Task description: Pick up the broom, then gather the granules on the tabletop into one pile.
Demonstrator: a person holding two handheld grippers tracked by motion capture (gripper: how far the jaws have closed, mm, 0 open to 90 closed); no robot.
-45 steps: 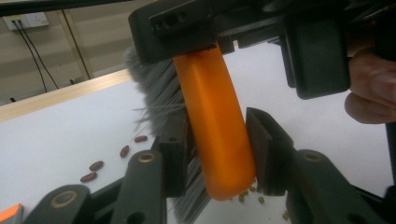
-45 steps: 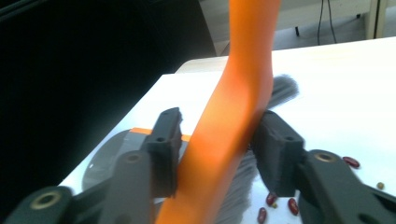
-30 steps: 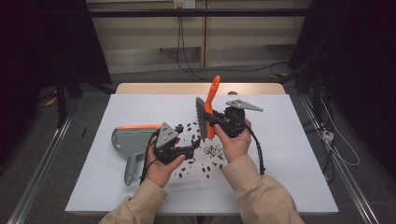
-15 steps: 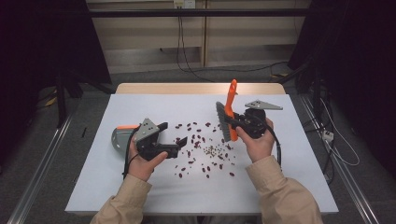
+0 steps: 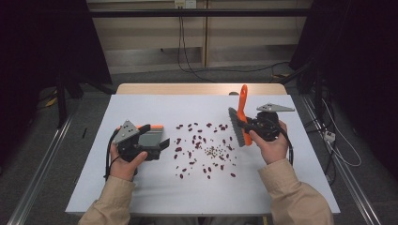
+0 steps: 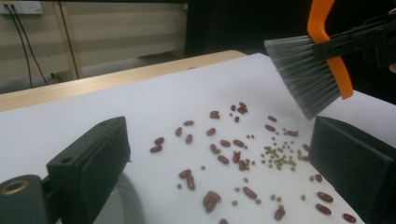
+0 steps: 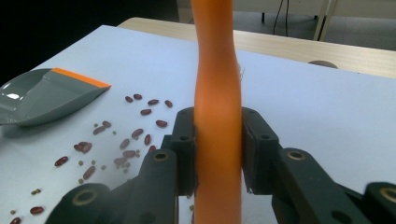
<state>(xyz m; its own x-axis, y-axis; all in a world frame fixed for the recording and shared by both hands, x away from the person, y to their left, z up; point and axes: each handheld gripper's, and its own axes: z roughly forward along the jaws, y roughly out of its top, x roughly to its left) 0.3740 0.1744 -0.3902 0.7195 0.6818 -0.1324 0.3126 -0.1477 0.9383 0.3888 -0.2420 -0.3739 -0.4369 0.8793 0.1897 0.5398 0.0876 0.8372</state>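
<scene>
White table (image 5: 141,192), brush (image 5: 240,123) clamped in right tongs (image 5: 247,126), beans (image 5: 204,147) left of it

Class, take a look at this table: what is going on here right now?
A person is set to sweep up spilled beans. The right gripper is shut on the orange-handled brush, held above the table. The left gripper, jaws just opened with nothing between them, hovers at the grey dustpan left of the beans.

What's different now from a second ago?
Both hands drew apart: the left gripper moved left to the grey dustpan with orange lip, its jaws just opening; the right gripper carried the orange-handled grey brush right. Beans stay scattered.
</scene>
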